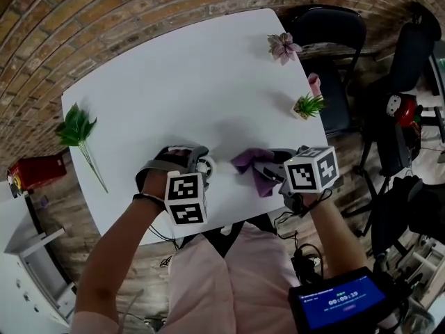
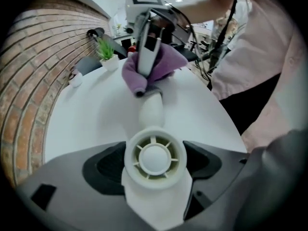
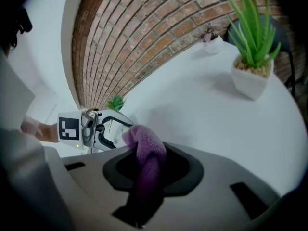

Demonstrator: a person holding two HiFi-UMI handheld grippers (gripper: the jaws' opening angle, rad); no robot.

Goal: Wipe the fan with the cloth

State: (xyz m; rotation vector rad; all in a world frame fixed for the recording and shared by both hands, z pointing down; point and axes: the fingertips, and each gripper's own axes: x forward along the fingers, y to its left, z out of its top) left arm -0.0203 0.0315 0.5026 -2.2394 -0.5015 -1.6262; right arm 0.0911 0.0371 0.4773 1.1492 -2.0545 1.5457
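My left gripper (image 1: pixel 182 164), jaws spread wide, clasps the small white fan (image 2: pixel 154 159) by its round housing over the white table's (image 1: pixel 174 82) near edge; my right gripper (image 1: pixel 272 171) — jaws nearly together — pinches the purple cloth (image 3: pixel 146 150), bunched just beside the fan's far end.
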